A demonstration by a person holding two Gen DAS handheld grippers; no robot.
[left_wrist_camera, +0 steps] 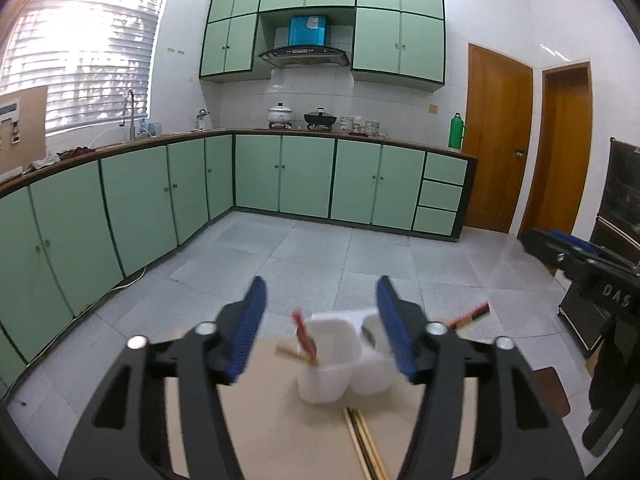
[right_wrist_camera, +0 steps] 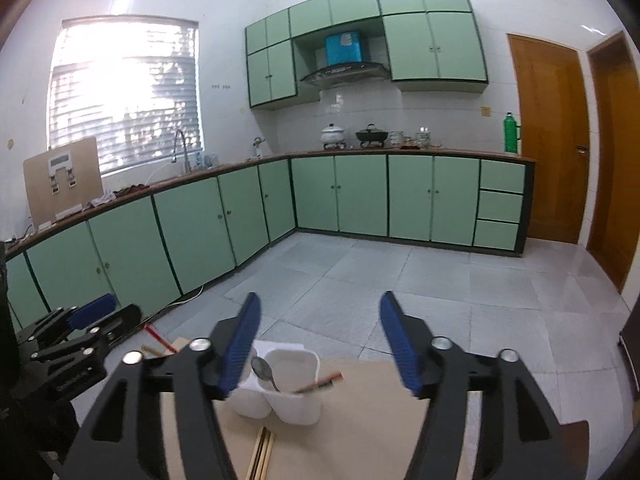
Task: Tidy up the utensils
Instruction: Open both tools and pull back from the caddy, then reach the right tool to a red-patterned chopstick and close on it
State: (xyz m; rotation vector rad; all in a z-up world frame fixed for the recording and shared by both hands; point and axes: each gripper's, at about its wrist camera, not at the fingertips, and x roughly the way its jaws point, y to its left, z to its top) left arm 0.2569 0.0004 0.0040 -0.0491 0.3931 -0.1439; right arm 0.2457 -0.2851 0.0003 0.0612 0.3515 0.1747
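My left gripper (left_wrist_camera: 322, 320) hangs open above a beige table (left_wrist_camera: 260, 400), with nothing between its blue pads. Below it stand two joined white cups (left_wrist_camera: 320, 380). The left cup holds red-tipped chopsticks (left_wrist_camera: 306, 340). A pair of plain wooden chopsticks (left_wrist_camera: 364, 440) lies on the table in front of the cups. My right gripper (right_wrist_camera: 320, 344) is open too and holds nothing. In its view the right cup (right_wrist_camera: 296, 400) holds a metal spoon (right_wrist_camera: 264, 370) and a red-tipped chopstick (right_wrist_camera: 320, 385). The wooden chopsticks (right_wrist_camera: 262, 452) lie near the bottom edge. The left gripper (right_wrist_camera: 92, 314) shows at the left.
Green kitchen cabinets (left_wrist_camera: 304, 176) line the far walls beyond a grey tiled floor (left_wrist_camera: 320, 256). A black equipment case (left_wrist_camera: 592, 280) stands to the right of the table. Two brown doors (right_wrist_camera: 548, 140) are at the far right. The table's far edge runs just behind the cups.
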